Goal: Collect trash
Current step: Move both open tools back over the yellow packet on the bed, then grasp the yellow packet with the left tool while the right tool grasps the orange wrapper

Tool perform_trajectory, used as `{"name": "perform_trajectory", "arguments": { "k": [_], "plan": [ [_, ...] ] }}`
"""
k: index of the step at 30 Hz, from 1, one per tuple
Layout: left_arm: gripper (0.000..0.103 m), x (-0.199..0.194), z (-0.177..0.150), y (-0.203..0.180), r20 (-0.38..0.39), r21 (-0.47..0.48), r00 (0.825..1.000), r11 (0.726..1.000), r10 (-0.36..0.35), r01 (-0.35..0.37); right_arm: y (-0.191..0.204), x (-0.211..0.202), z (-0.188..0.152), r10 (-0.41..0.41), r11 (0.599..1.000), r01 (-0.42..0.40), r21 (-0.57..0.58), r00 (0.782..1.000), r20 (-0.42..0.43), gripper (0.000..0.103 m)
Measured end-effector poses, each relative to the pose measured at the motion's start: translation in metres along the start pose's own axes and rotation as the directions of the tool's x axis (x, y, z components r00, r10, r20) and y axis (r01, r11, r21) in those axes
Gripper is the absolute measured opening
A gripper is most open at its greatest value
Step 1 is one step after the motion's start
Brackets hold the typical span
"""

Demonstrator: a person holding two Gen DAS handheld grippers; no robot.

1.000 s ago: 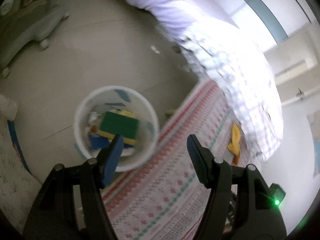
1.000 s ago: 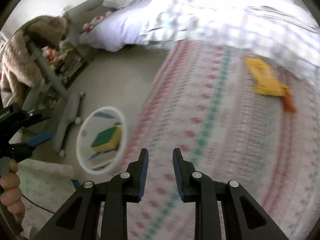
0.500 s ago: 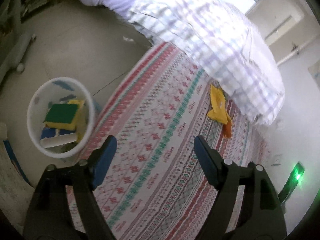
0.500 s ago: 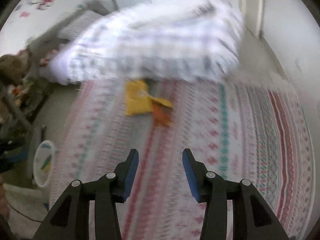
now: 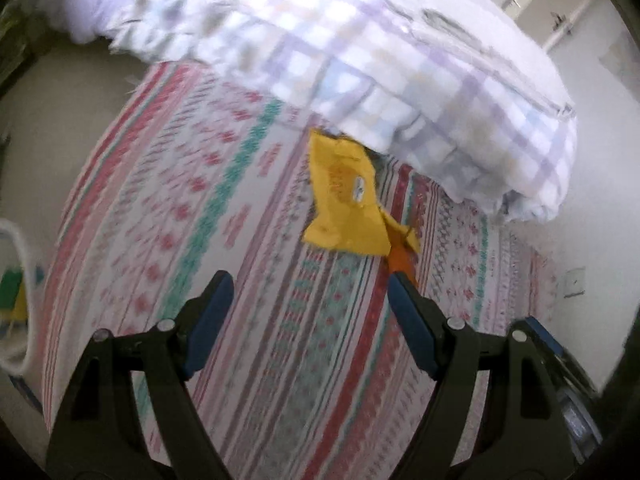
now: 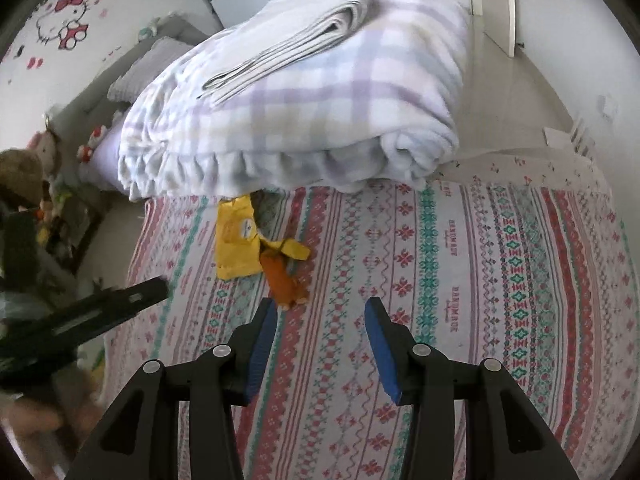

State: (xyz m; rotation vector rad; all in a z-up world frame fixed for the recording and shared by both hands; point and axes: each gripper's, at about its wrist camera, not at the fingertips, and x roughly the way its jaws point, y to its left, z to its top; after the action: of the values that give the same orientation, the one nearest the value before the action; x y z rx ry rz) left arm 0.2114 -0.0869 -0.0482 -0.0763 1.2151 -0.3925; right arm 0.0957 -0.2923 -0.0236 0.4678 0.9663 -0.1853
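Both grippers are released and empty; the left gripper (image 5: 308,292) and right gripper (image 6: 320,312) have just been opening, nothing between the jaws. The yellow wrapper (image 5: 344,196) lies on the rug (image 5: 180,200) at 12 o'clock of the left gripper, against the blanket (image 5: 360,40), an orange scrap (image 6: 282,276) touching it. It looks light, thin and crinkly, likely slippery; pinching a raised edge seems best.

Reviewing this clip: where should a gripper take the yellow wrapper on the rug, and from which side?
Take the yellow wrapper at its free near edge, from above on the open rug side. It lies flat; its far end tucks under the plaid blanket, and an orange scrap crowds one corner.
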Motion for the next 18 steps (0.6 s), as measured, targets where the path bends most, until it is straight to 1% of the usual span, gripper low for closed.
{"name": "perform_trajectory", "arguments": {
  "k": [1, 2, 4, 5, 7, 9, 12, 14, 17, 18],
  "plan": [
    [0.079, 0.009, 0.004, -0.001, -0.003, -0.002, 1.000, 1.000, -0.003, 0.003, -0.002, 0.001, 0.000, 0.005, 1.000, -0.005, 0.005, 1.000, -0.002, 0.047],
    [0.079, 0.017, 0.007, -0.001, -0.010, -0.024, 1.000, 1.000, -0.020, 0.020, -0.003, 0.003, 0.001, 0.010, 1.000, -0.010, 0.005, 1.000, -0.007, 0.047],
    [0.079, 0.031, 0.011, 0.000, -0.035, -0.072, 0.996, 0.994, -0.080, 0.077, -0.003, 0.009, 0.001, 0.009, 1.000, -0.009, -0.006, 1.000, -0.017, 0.047],
    [0.079, 0.038, 0.013, 0.001, -0.049, -0.097, 0.994, 0.991, -0.099, 0.094, -0.004, 0.013, 0.000, 0.007, 1.000, -0.007, -0.013, 1.000, -0.023, 0.047],
    [0.079, 0.045, 0.015, 0.002, -0.044, -0.116, 0.995, 0.989, -0.094, 0.088, -0.005, 0.021, -0.001, -0.004, 1.000, 0.003, -0.026, 0.999, -0.032, 0.047],
    [0.079, 0.048, 0.017, 0.003, -0.018, -0.114, 0.995, 0.989, -0.094, 0.091, -0.009, 0.030, -0.002, -0.009, 1.000, 0.009, -0.017, 0.999, -0.047, 0.047],
    [0.079, 0.051, 0.021, -0.003, 0.017, -0.076, 0.996, 0.993, -0.091, 0.092, -0.010, 0.039, -0.001, -0.002, 1.000, 0.001, -0.019, 0.999, -0.052, 0.047],
    [0.079, 0.053, 0.021, -0.009, 0.026, -0.048, 0.997, 0.997, -0.067, 0.068, -0.004, 0.045, -0.001, -0.017, 0.998, 0.014, -0.057, 0.999, -0.049, 0.047],
    [0.079, 0.061, 0.022, -0.015, 0.023, -0.050, 0.997, 0.996, -0.069, 0.070, 0.004, 0.058, -0.001, -0.037, 0.993, 0.031, -0.118, 0.998, -0.050, 0.047],
    [0.079, 0.066, 0.022, -0.019, 0.018, -0.048, 0.998, 0.997, -0.057, 0.058, 0.007, 0.063, 0.000, -0.043, 0.990, 0.036, -0.138, 0.998, -0.051, 0.047]
  ]
}}
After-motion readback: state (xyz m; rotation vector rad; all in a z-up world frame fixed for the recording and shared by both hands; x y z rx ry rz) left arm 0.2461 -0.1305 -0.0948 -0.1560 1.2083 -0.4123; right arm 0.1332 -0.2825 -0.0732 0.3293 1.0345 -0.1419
